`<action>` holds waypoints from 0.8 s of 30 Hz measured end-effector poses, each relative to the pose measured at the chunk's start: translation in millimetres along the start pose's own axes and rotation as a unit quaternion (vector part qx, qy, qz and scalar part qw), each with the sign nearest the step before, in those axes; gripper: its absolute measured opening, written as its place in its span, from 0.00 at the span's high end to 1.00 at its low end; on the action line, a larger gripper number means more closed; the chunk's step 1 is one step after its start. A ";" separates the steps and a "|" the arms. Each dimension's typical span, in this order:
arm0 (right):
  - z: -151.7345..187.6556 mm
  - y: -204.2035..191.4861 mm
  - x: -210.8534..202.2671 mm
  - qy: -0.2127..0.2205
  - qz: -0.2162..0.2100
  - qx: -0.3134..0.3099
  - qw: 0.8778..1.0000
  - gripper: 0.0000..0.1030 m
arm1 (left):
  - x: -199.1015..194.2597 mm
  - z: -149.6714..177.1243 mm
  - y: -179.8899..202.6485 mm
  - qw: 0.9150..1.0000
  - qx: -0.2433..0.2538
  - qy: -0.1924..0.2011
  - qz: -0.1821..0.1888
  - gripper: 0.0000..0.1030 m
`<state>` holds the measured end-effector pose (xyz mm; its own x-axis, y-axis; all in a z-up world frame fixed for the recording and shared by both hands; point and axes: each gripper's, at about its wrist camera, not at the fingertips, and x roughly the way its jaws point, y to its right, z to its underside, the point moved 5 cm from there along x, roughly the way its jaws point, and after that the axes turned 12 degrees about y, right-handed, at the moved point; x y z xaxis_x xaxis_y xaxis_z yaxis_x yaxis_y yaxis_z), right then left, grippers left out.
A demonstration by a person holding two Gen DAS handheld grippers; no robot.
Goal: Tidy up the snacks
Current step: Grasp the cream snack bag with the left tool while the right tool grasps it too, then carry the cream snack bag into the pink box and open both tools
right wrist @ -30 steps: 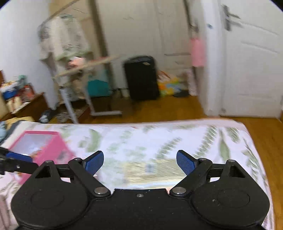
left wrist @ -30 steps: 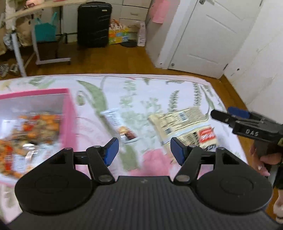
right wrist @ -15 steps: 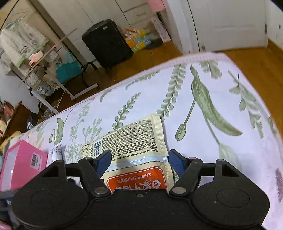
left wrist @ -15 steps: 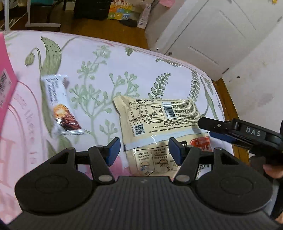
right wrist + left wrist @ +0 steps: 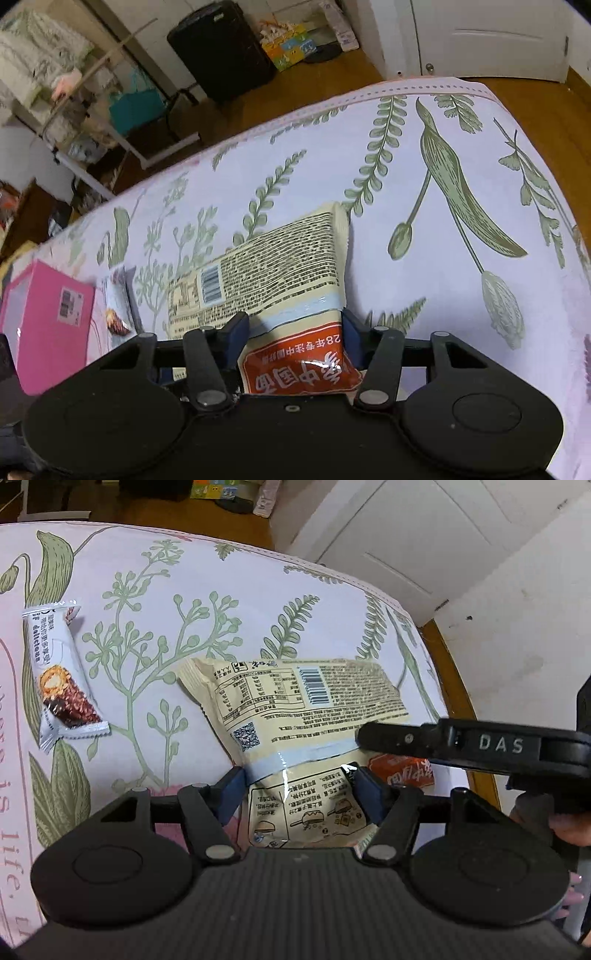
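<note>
A cream snack bag (image 5: 295, 709) with a barcode and an orange label lies flat on the floral cloth; it also shows in the right wrist view (image 5: 266, 273). My left gripper (image 5: 301, 794) straddles the bag's near end, blue pads (image 5: 232, 794) at each side, jaws partly closed around it. My right gripper (image 5: 291, 332) straddles the orange-label end the same way, and its black finger (image 5: 406, 738) shows over the bag. A small white chocolate bar wrapper (image 5: 59, 675) lies to the left.
A pink box (image 5: 44, 325) stands at the far left of the cloth. The table edge (image 5: 424, 635) drops to a wood floor near a white door. A black suitcase (image 5: 221, 48) and shelves stand beyond.
Both grippers have dropped down onto the cream bag and their jaws have narrowed around its two ends. The pink box has left the left wrist view.
</note>
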<state>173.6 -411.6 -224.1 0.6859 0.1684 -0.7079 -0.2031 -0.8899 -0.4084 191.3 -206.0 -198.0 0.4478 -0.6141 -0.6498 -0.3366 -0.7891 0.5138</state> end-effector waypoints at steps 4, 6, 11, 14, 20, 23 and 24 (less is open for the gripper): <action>13.5 -9.2 -13.7 -0.024 0.001 -0.021 0.999 0.47 | -18.2 5.3 0.0 0.999 0.031 -0.024 0.009 0.39; 23.3 -12.8 -22.3 -0.036 -0.004 -0.028 0.999 0.47 | -29.9 8.5 0.1 0.997 0.052 -0.046 0.019 0.39; 43.1 -27.2 -42.2 -0.047 -0.027 -0.036 0.998 0.47 | -63.7 16.5 1.0 0.993 0.094 -0.063 0.020 0.39; 53.1 -39.0 -54.2 -0.048 -0.043 -0.038 0.997 0.47 | -86.0 18.2 1.7 0.991 0.118 -0.062 0.009 0.39; 70.5 -72.7 -82.0 -0.036 -0.082 -0.074 0.993 0.47 | -137.9 17.3 -10.0 0.991 0.132 -0.039 0.007 0.39; 77.1 -91.6 -94.7 -0.036 -0.097 -0.091 0.990 0.47 | -161.6 17.6 -16.6 0.991 0.131 -0.035 0.007 0.39; 78.8 -98.3 -98.0 -0.038 -0.103 -0.095 0.990 0.47 | -168.7 17.6 -18.2 0.991 0.133 -0.031 0.004 0.39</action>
<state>71.3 -307.2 -160.0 0.6433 0.3785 -0.6655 0.0741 -0.8959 -0.4380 107.3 -88.2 -107.6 0.3950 -0.6139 -0.6834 -0.5495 -0.7541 0.3597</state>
